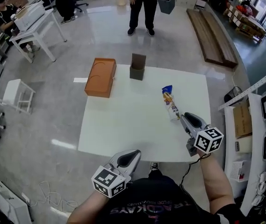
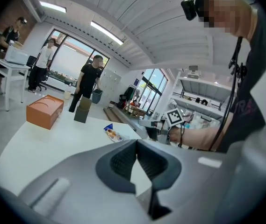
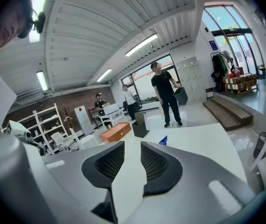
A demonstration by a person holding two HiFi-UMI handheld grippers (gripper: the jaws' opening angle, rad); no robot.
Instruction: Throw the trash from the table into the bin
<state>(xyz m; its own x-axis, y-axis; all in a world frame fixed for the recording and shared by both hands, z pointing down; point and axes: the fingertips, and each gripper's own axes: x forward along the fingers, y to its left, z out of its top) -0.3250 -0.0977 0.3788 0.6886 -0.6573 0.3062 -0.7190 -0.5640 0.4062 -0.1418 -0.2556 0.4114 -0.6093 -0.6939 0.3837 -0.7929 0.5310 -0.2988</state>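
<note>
Noted blue-and-white plastic snack wrapper point(image 1: 170, 104) lying flat on white square table point(image 1: 123, 125), just ahead of right gripper point(image 1: 184, 117), fingers apart, empty. Found left gripper point(image 1: 136, 152) at near edge, fingers together, empty.

Glossy plastic wrapper point(image 1: 170, 104); smooth matt white table point(image 1: 123, 122)

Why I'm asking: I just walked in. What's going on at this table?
A person stands at a white table with a gripper in each hand. The right gripper, jaws apart and empty, is close to the near end of a snack wrapper lying on the table; the wrapper is not yet gripped. The left gripper is shut and empty at the near edge. An orange box and a dark holder sit at the far side. Beyond, someone holds a dark bin.
</note>
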